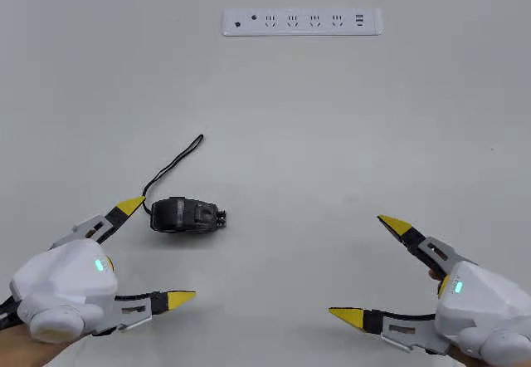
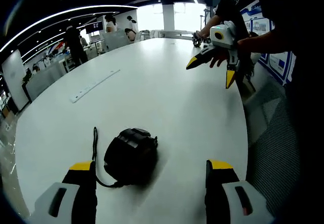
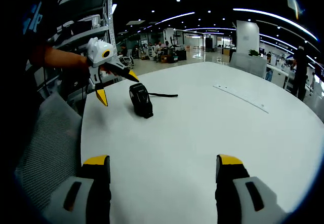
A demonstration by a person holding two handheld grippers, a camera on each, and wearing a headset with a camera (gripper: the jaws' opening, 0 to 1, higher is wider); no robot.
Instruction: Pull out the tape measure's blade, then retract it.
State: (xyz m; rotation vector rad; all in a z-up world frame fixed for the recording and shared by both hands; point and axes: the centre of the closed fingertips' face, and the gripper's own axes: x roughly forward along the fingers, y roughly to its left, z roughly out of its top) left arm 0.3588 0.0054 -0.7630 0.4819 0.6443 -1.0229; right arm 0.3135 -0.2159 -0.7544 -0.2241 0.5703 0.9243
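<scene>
White and bare-looking, the table [image 1: 332,134] has a long white power strip [image 1: 302,22] lying at its far side. Closer to the person, on the left half of the table, lies the tape measure [image 1: 186,215]. It is small, dark grey and black, and rounded. In the head view its long side runs left to right, with a little dark tip at its right end. A thin black cord [image 1: 174,164] comes from its left end and curls away toward the far side. The left claw [image 1: 159,251] is wide open, with yellow tips, and the tape measure sits just past them, not touching. In the left gripper view the tape measure [image 2: 130,155] lies between the two jaws. The right claw [image 1: 361,265] is wide open too, well apart from the tape measure, holding nothing.
</scene>
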